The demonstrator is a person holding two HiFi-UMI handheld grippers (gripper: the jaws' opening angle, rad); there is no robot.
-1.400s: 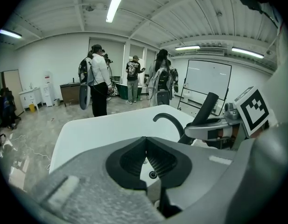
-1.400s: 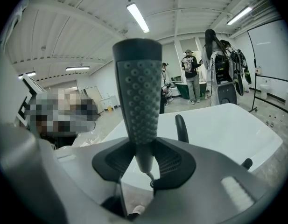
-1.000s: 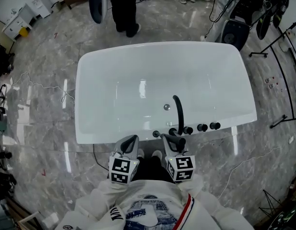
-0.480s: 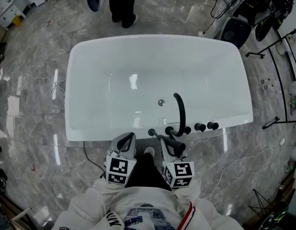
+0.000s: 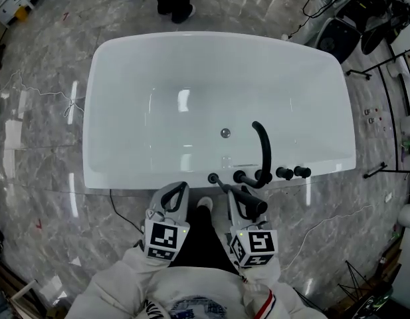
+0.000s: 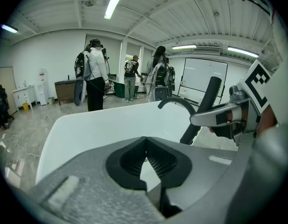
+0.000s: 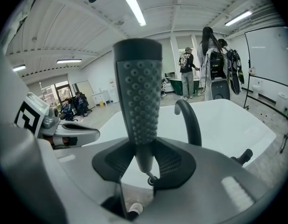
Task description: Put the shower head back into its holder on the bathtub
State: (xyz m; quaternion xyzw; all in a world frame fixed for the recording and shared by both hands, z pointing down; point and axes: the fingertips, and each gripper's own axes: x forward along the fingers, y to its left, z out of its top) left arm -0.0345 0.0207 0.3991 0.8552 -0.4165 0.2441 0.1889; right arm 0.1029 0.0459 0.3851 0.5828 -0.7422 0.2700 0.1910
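Your left tool (image 6: 146, 146), lower centre: jaws together, nothing between. White bathtub (image 6: 87, 125) fills mid frame. Black spout (image 6: 179, 101) sits right of centre. At right, your right tool (image 6: 214, 117) carries the black shower head (image 6: 208, 97).

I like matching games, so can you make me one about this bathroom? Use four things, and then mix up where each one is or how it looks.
Things:
1. shower head
2. left gripper
3. bathtub
4. tap

Clues:
A. white
B. shut, holding nothing
C. clamped in the right gripper
D. black, arching over the bathtub from its rim

Pairs: 1-C, 2-B, 3-A, 4-D
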